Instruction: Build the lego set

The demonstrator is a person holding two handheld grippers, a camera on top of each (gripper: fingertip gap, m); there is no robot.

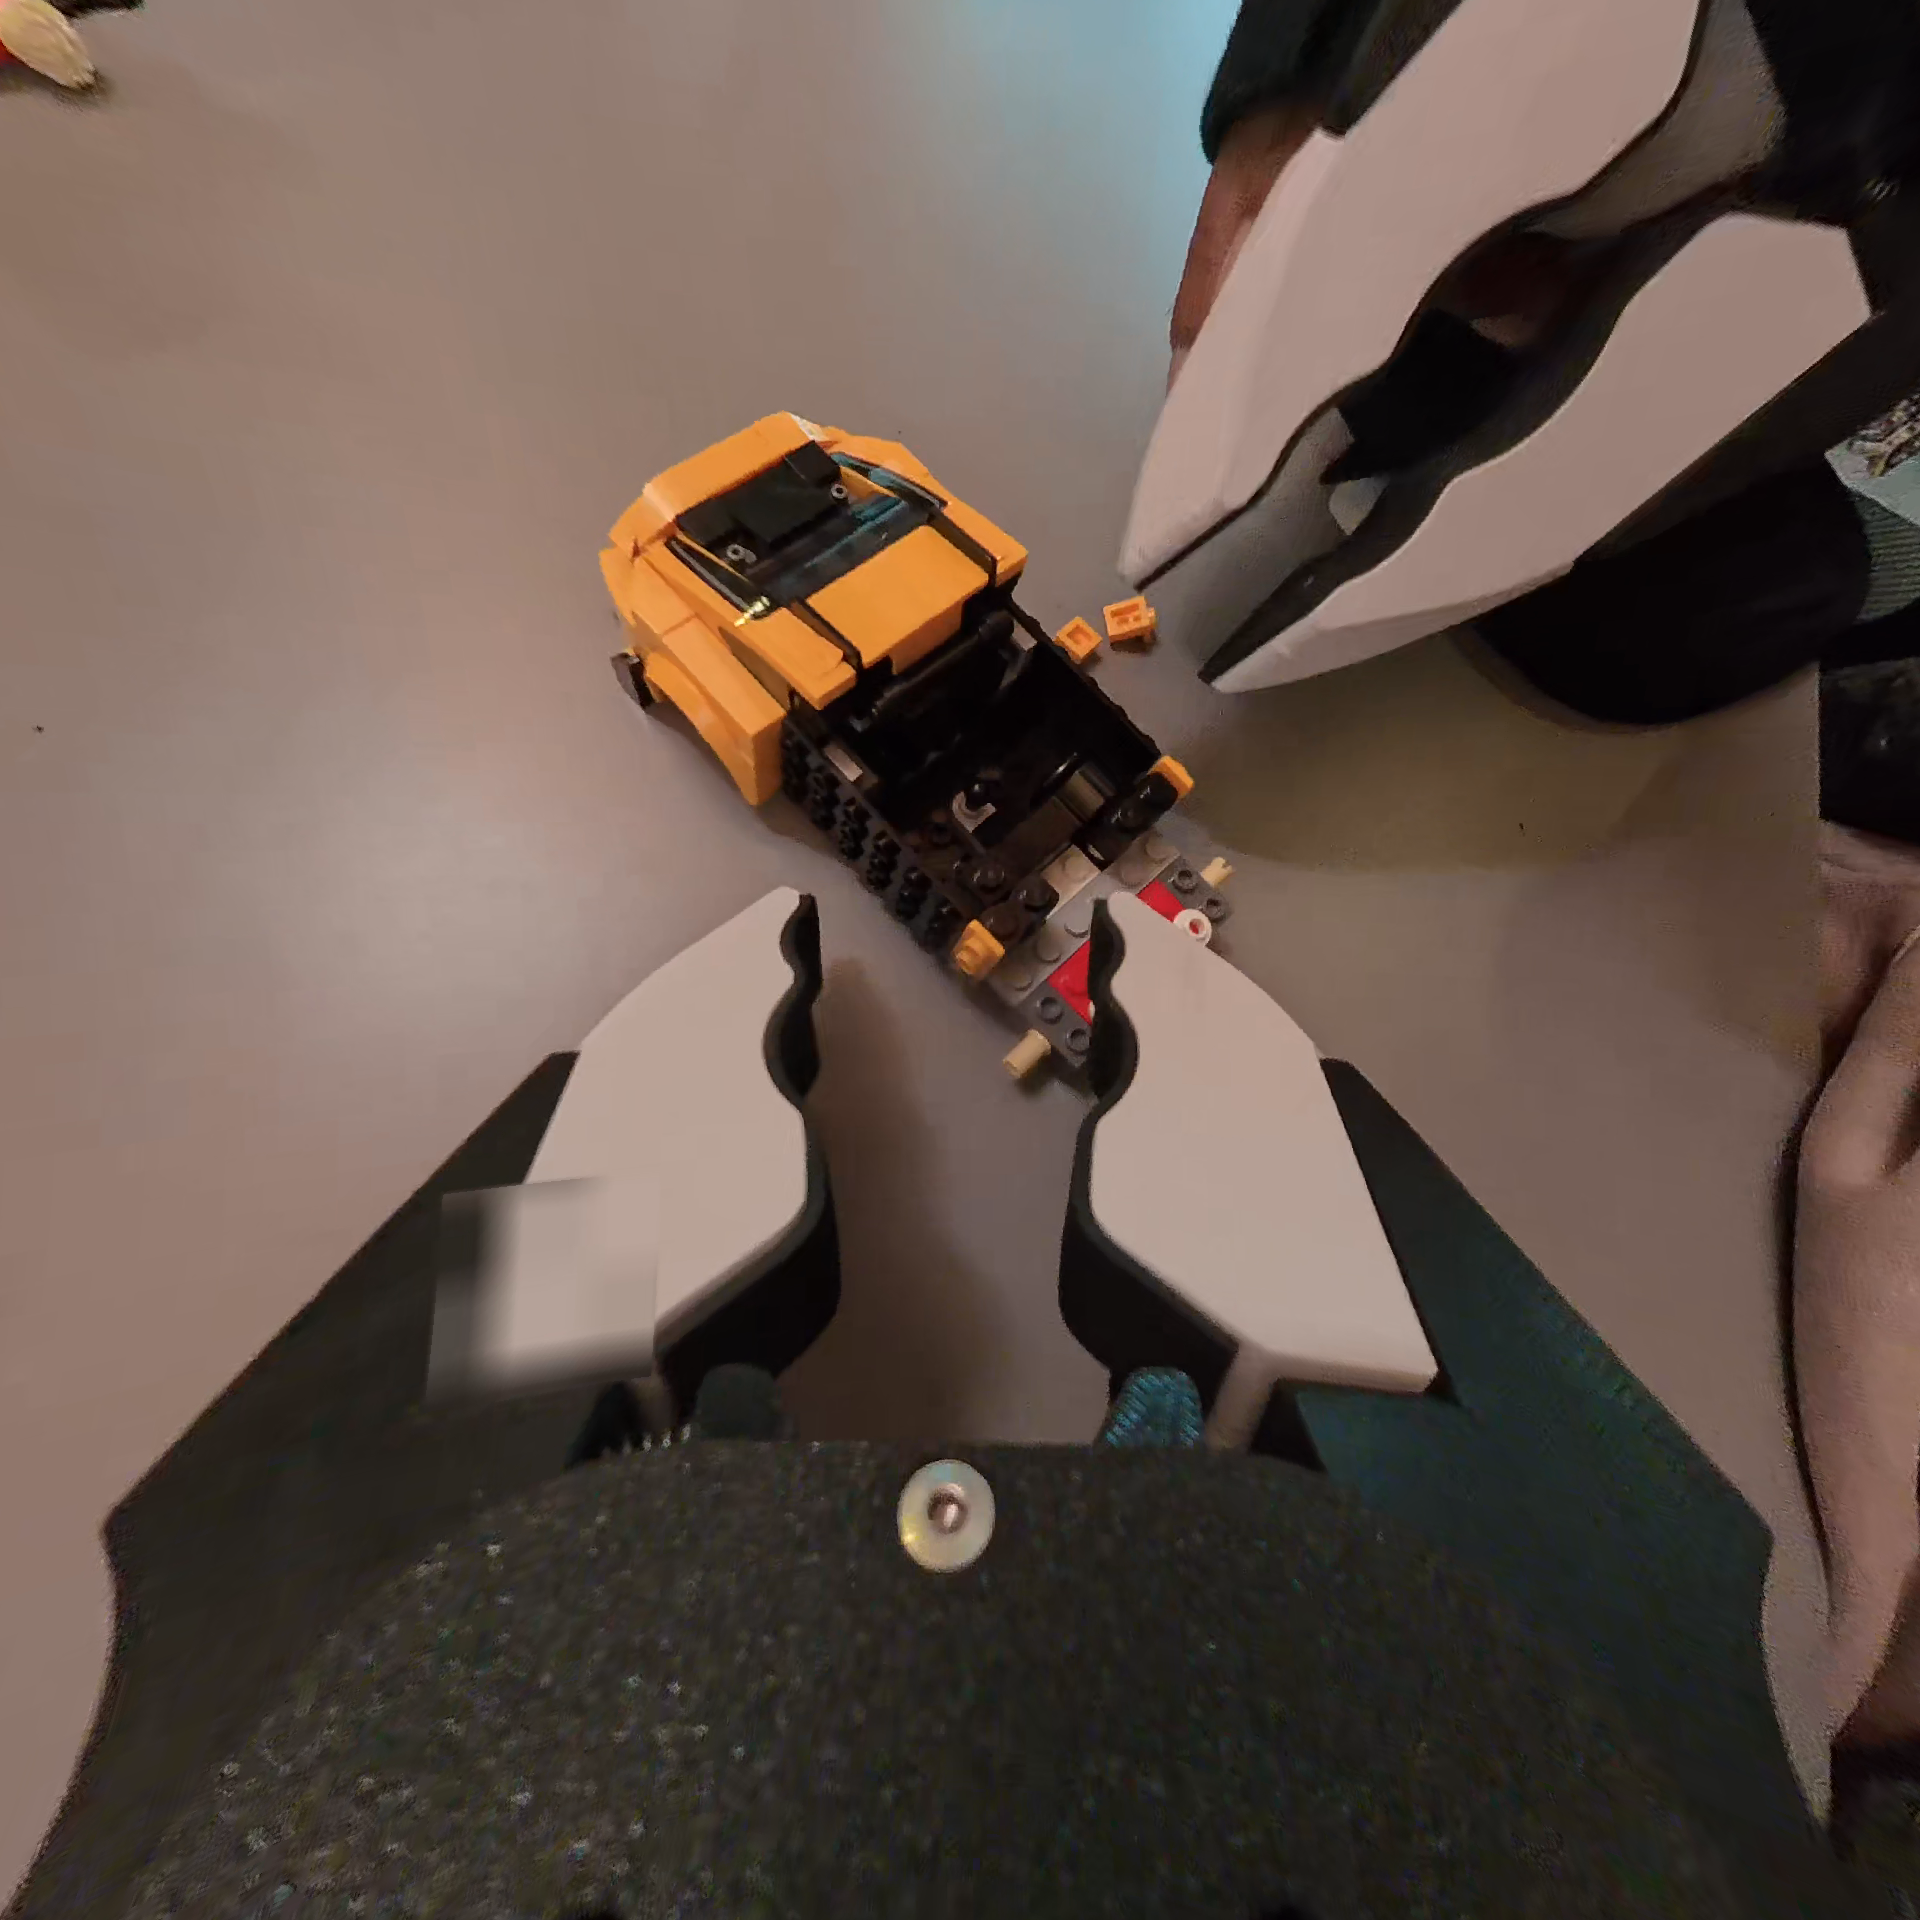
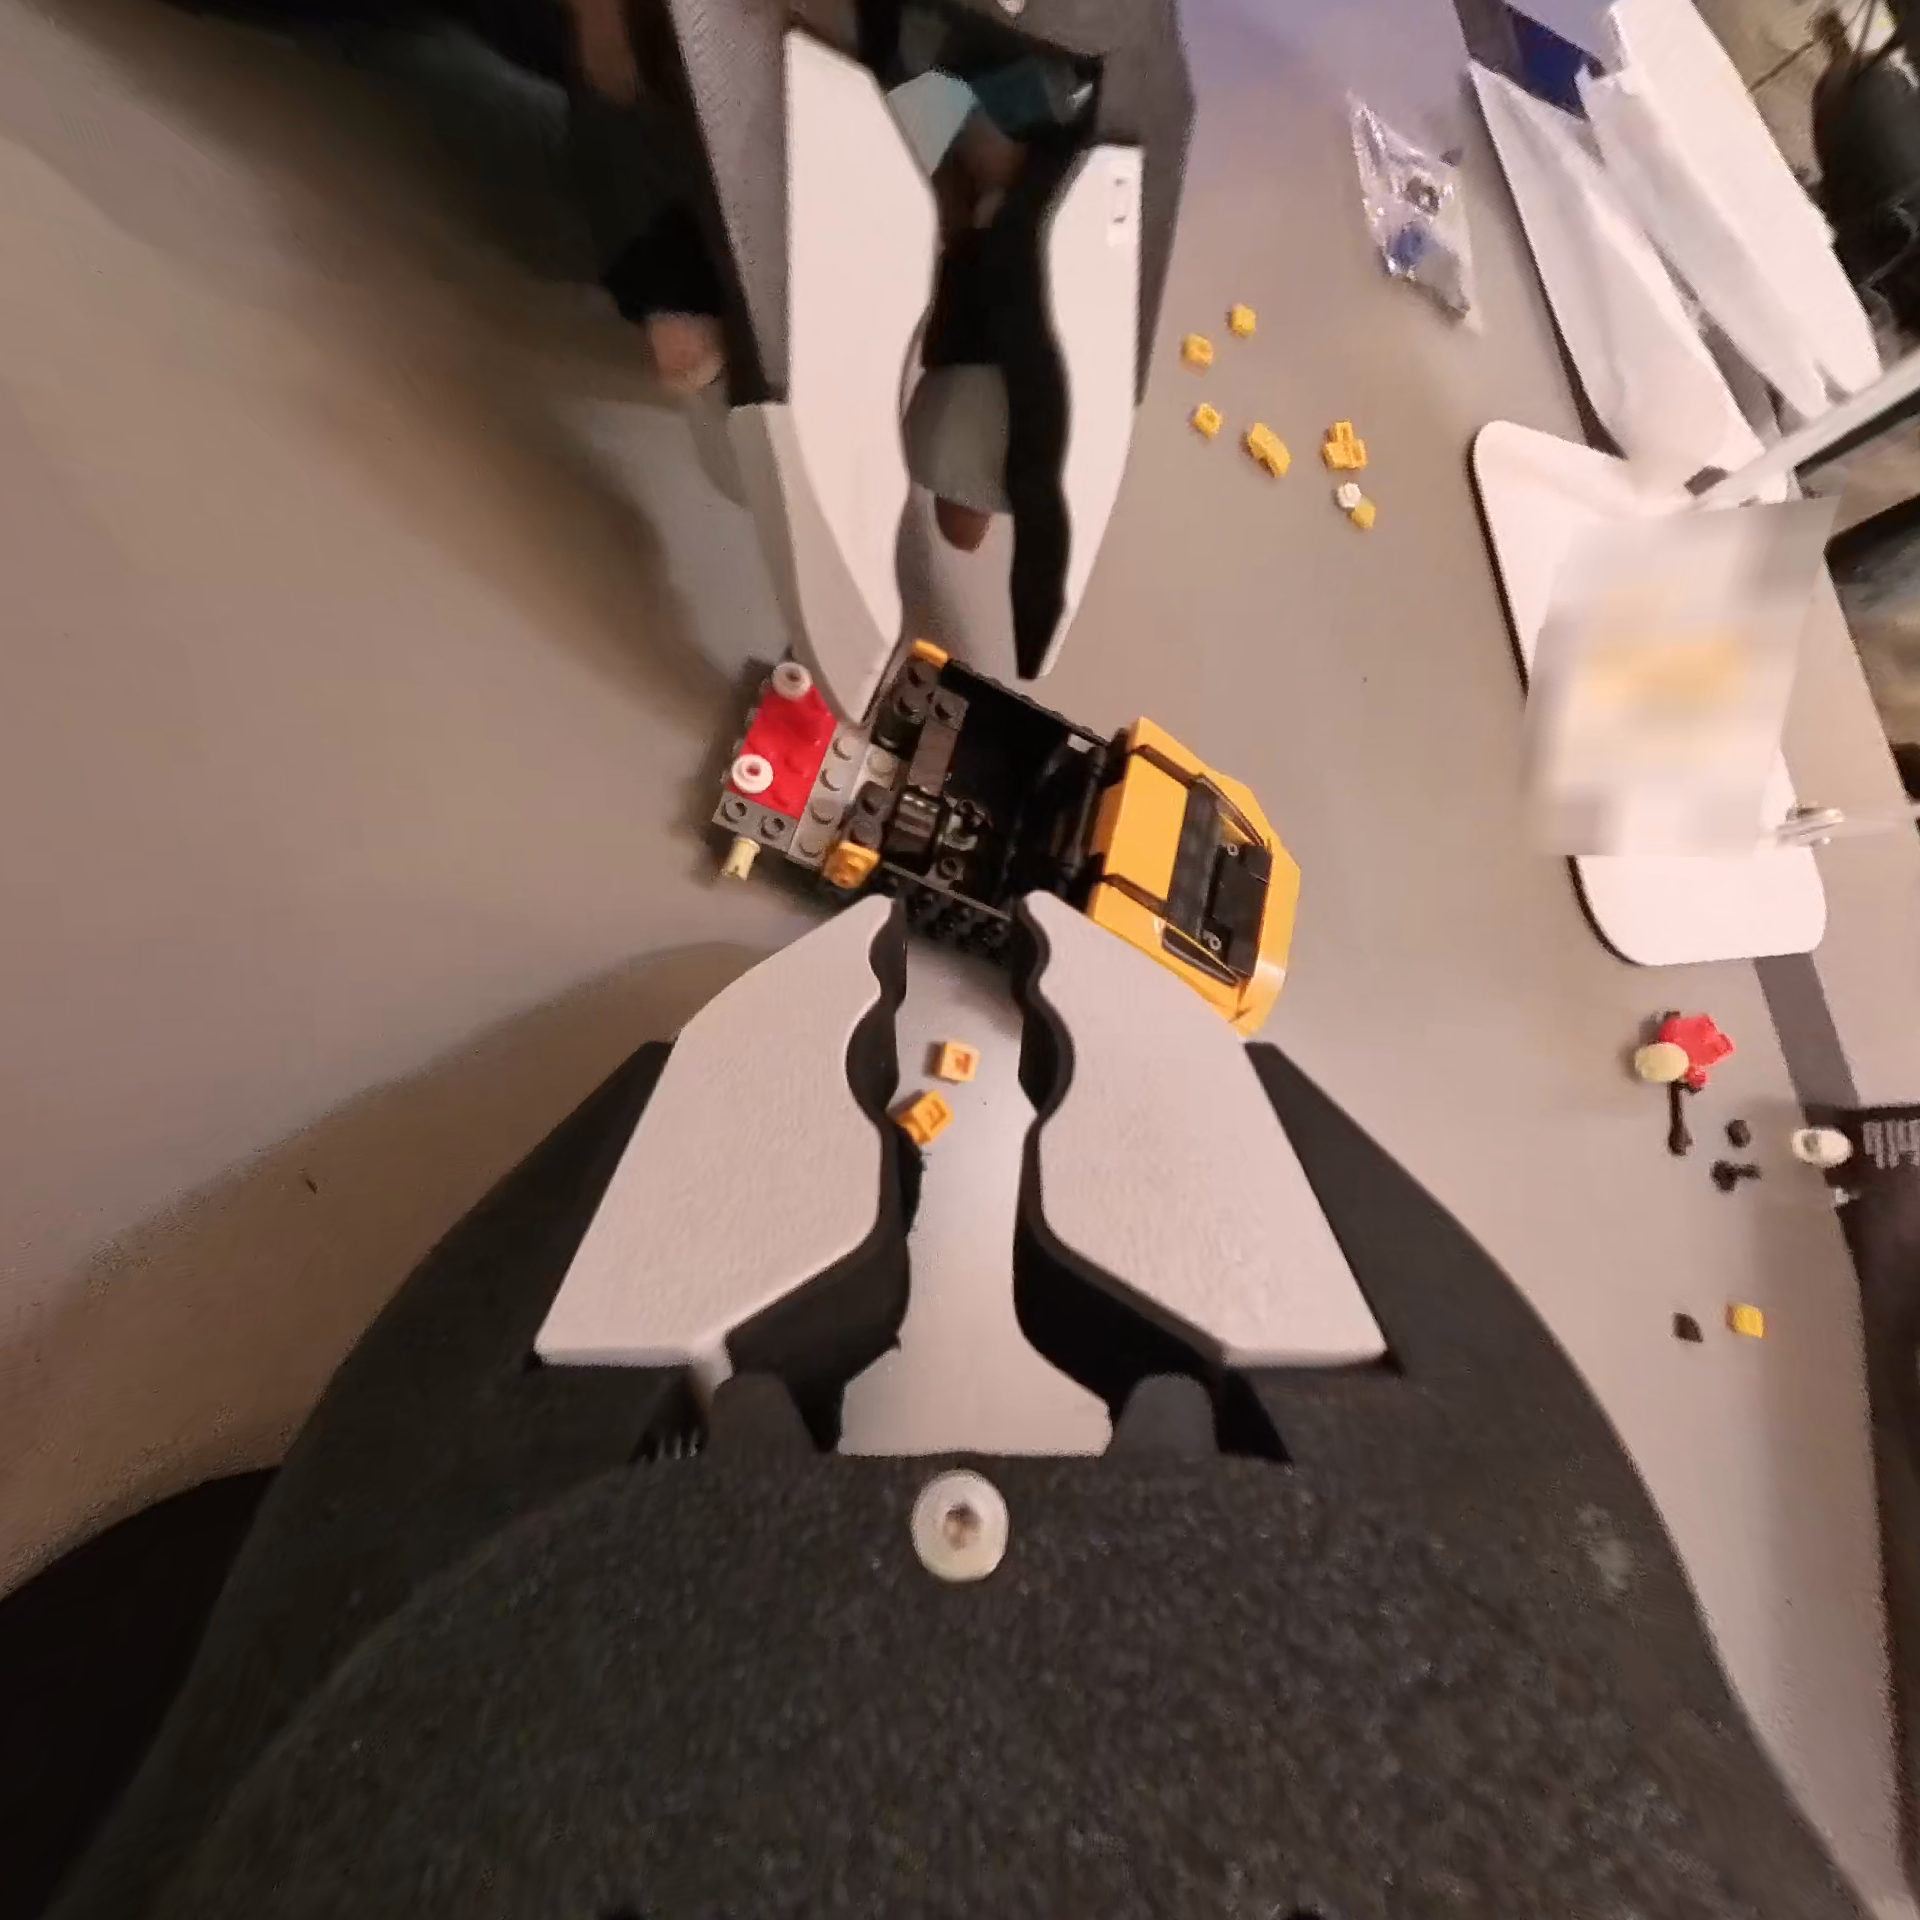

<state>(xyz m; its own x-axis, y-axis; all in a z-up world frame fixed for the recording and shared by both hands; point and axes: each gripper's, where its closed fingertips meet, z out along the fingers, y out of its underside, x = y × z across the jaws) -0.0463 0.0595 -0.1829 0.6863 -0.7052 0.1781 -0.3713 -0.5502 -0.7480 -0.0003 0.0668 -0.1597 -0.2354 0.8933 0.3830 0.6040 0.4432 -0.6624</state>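
Both grippers hang spread and seemingly empty: left gripper (image 1: 956,914) at the toy car (image 1: 831,644) chassis end, right gripper (image 2: 961,909) beside its flank.

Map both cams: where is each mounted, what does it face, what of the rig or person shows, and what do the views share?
Left wrist view: on the left gripper, looking along its open fingers down at the toy car's stripped end; a hand shows at the right edge.
Right wrist view: on the right gripper, looking from the opposite side at the car's flank, two loose yellow pieces on the table between its open fingers.
Shared: the car, those pieces, and each other's gripper.
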